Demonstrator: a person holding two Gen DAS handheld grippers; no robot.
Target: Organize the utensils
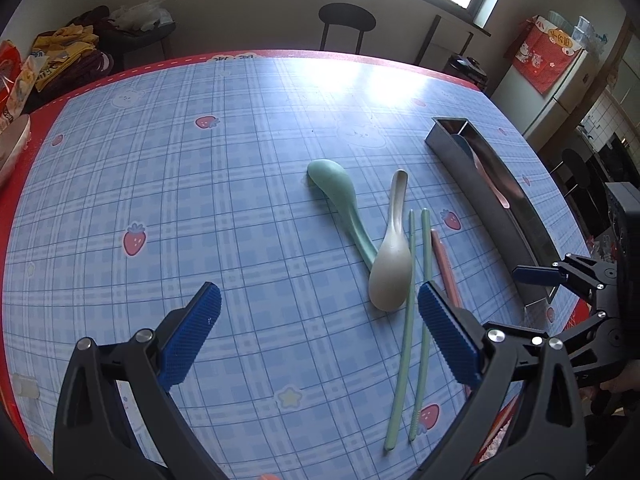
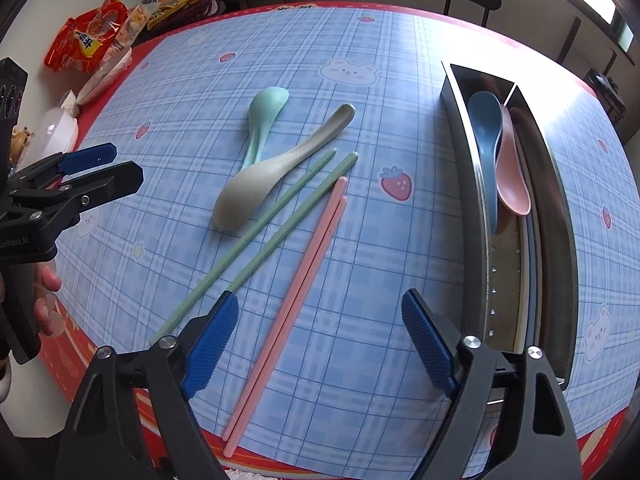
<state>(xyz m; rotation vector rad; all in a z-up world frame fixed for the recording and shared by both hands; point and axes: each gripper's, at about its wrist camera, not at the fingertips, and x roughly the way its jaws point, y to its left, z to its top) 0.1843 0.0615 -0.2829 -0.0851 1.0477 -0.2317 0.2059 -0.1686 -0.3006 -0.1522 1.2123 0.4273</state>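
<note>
Utensils lay loose on the table [image 2: 360, 60], near the metal tray [image 2: 468, 200] and not yet in it. A grey spoon [image 2: 256, 184] lay across the handle of a green spoon [image 2: 262, 116], so the two touched. Just beside them lay two green chopsticks [image 2: 280, 216] side by side, and next to those two pink chopsticks [image 2: 296, 292], also side by side. They looked like they were paired by color, maybe so each pair could be picked up together.

The tray was long and narrow with a thin wall down its middle. A blue spoon [image 2: 486, 132] and a pink spoon [image 2: 512, 176] were already inside it, with the pink one resting partly over the blue one. I think the tray was where everything should go, so about two things were done and more were left.

The right gripper [image 2: 320, 340] hung over the pink chopsticks with its fingers spread wide and holding nothing. The left gripper [image 1: 320, 336] was spread wide too, with nothing in it, near the grey spoon [image 1: 390, 272]
</note>
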